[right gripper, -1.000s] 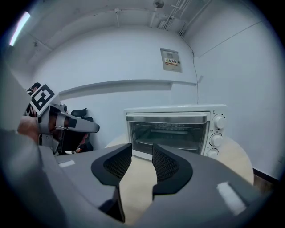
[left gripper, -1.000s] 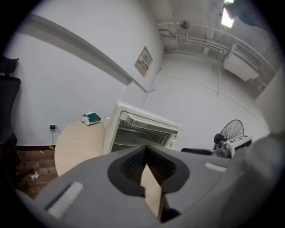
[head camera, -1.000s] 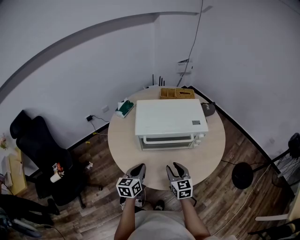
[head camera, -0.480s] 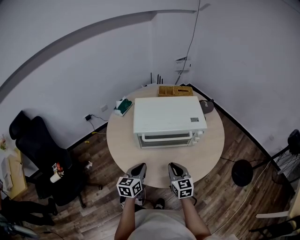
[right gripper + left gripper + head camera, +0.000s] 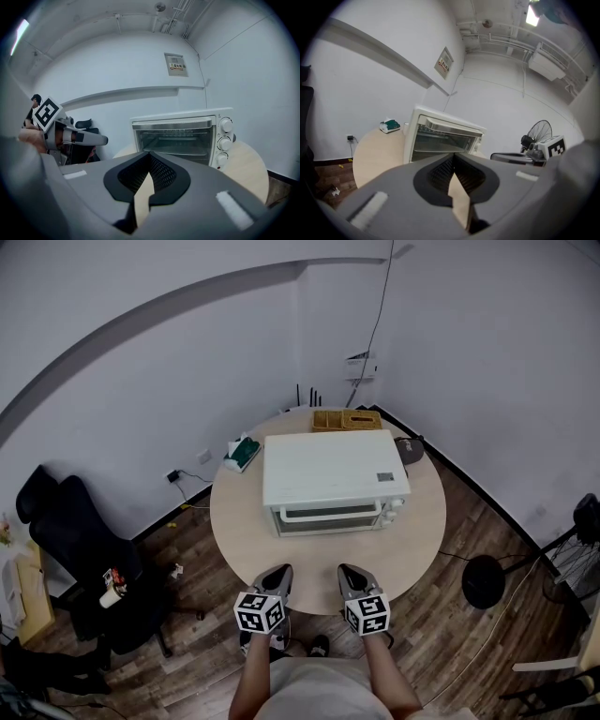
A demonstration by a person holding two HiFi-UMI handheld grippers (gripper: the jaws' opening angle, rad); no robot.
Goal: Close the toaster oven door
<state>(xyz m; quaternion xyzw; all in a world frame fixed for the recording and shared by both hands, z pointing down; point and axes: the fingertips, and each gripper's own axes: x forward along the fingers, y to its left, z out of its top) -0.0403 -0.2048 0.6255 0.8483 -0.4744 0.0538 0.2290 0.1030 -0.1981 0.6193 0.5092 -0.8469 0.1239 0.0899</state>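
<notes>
The white toaster oven stands mid-table, its glass door upright against the front, handle along the top. Both grippers hover side by side over the near rim of the round table, well short of the oven and touching nothing. My left gripper has its jaws together and empty, as the left gripper view also shows. My right gripper has just been closing; its jaws now meet with nothing between them. The oven's knobs sit on its right side.
A green tissue pack, a wooden tray and a dark round object lie behind and beside the oven. A black office chair stands on the floor at left, a standing fan at right.
The right gripper's jaws, spread wide a second ago, have come together. The left gripper stays as it was. Both hands have stayed put.
</notes>
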